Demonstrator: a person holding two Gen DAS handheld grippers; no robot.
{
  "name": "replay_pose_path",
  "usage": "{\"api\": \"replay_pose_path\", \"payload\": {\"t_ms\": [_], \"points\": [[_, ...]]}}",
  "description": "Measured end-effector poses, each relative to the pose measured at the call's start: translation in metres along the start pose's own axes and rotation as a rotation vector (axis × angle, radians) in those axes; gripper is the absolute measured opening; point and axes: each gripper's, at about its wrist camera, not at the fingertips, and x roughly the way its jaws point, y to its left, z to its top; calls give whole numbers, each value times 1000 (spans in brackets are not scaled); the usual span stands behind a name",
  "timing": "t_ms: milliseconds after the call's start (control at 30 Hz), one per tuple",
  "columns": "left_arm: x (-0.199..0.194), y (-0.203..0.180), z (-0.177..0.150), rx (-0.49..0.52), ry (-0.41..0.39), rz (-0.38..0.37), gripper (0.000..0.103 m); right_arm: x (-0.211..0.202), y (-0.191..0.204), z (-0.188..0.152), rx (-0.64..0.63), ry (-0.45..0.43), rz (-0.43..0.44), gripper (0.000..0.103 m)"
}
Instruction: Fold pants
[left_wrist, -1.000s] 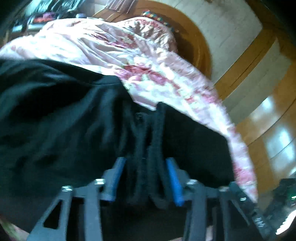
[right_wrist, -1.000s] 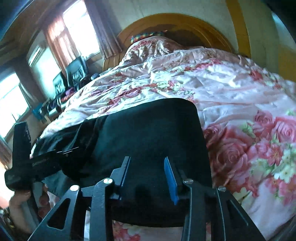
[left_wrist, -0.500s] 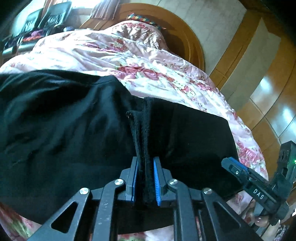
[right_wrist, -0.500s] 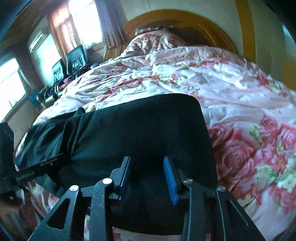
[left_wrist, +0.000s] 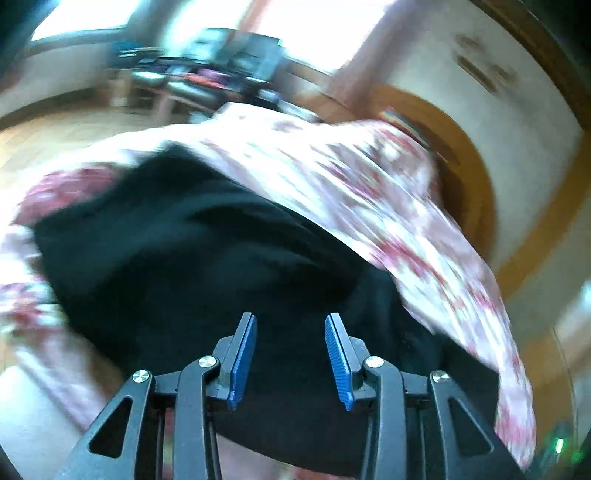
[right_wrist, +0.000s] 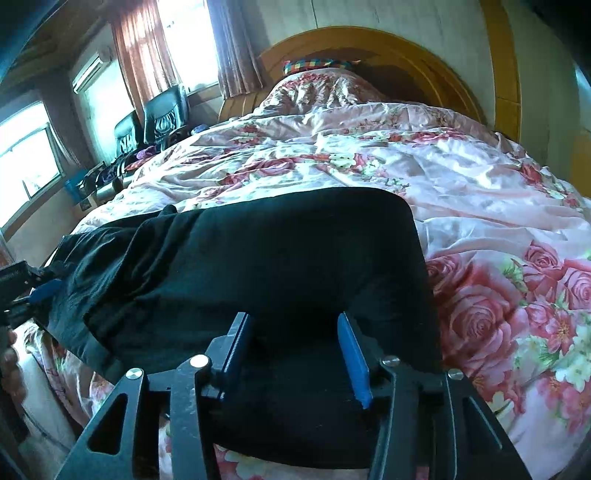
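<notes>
The black fabric pants (right_wrist: 280, 266) are spread flat on the pink rose-printed quilt (right_wrist: 480, 206) of the bed, near its foot edge, with the long axis running across the bed from the squared, folded end at the right toward the looser, rumpled part at the left. In the right wrist view, the right gripper (right_wrist: 295, 350) is seen hovering over the near edge of the cloth with its blue-padded jaws spread apart and nothing held between them. The left gripper (left_wrist: 290, 354) is likewise seen with jaws parted above the dark cloth, nothing clamped; its view is heavily blurred. Beyond the quilt, an arched wooden headboard (right_wrist: 369, 40) and a striped multicoloured pillow (right_wrist: 317, 65) are seen. Black chairs (right_wrist: 155, 118) and red curtains (right_wrist: 129, 48) are placed by the windows at the left.
</notes>
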Motion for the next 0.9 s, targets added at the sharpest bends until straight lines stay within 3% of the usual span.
{"api": "replay_pose_path", "payload": {"t_ms": [133,233,300,400,567,667,900], "points": [[-13,53,17,-207,-81,124,44,0,0,1,9,1,5,50],[-23,87,13,-357,-147,227,63,0,-1,0,14,1,7,51],[-20,102,9,-411,-139,256,67,0,-1,0,14,1,7,51],[-2,116,8,-453,-49,182,67,0,-1,0,14,1,7,51],[21,112,11,-423,7,72,66,0,-1,0,14,1,7,51],[36,112,11,-419,61,47,66,0,-2,0,15,0,8,51],[52,112,11,-445,55,18,66,-13,-3,4,92,-51,67,50]]}}
